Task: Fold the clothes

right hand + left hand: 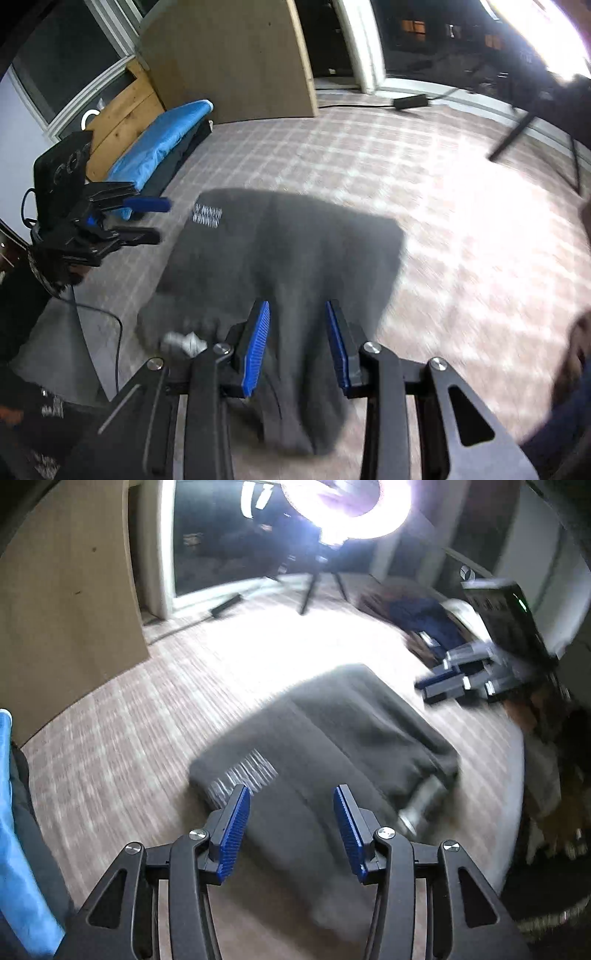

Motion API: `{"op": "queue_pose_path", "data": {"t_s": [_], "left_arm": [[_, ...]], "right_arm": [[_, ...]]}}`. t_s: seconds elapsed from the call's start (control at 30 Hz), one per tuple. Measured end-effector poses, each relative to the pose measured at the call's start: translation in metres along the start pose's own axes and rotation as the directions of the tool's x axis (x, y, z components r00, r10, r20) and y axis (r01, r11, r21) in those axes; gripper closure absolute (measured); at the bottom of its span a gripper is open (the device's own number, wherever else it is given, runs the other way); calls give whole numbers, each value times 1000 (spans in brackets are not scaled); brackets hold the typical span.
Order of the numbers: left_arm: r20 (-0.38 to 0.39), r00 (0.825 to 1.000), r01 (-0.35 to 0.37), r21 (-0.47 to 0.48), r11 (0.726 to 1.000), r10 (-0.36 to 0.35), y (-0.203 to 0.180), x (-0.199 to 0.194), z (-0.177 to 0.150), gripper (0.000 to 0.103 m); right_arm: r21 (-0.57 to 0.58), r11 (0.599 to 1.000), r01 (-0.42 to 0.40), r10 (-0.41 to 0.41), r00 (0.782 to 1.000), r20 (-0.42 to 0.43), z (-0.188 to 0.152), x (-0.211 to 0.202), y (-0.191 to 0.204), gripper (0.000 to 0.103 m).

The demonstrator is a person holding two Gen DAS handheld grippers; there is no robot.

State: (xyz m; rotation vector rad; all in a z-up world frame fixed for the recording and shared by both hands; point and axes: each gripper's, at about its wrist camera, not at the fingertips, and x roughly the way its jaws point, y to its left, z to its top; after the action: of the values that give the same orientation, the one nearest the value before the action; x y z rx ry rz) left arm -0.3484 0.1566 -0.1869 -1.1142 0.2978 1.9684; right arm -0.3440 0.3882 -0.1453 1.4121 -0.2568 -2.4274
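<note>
Left gripper (291,808), black links with ribbed blue pads, stands spread above the folded dark grey knit garment (325,738); nothing lies between its pads. I note the right gripper (297,325) likewise parted, over the cloth's near edge without pinching it. Soft and blurred, the garment lies on the checked beige carpet (424,192), white lettering at its 10 o'clock corner. Only my right view shows the blue padded bench (162,136) at 10 o'clock; only the left shows the glaring ring lamp (354,513) at 12.
</note>
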Motion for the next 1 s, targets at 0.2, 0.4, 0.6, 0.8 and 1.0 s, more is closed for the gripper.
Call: {"op": "queue_pose_path", "data": {"t_s": [0.2,0.4,0.6,0.8,1.0], "left_arm": [[-60,998,4,-70,998,-8,39,18,-7,61],[-134,989,69,5,998,-67,60,21,-21,103],[-182,980,99,111,989,-78,71,40,-11,103],[-167,964,225,110,968,-205,79,49,-3,103],[-115,971,220,84,972,-210,91,57,-4,103]], "right_arm": [[-9,999,-50,50,999,-3,20,39,27,72],[-45,993,-105,105,994,7,40,76,80,96],[-43,994,-104,101,992,-79,38,114,102,96],[-57,987,-151,143,981,-128,34,128,112,95],[-71,980,-188,169,963,-208,19,144,113,95]]}}
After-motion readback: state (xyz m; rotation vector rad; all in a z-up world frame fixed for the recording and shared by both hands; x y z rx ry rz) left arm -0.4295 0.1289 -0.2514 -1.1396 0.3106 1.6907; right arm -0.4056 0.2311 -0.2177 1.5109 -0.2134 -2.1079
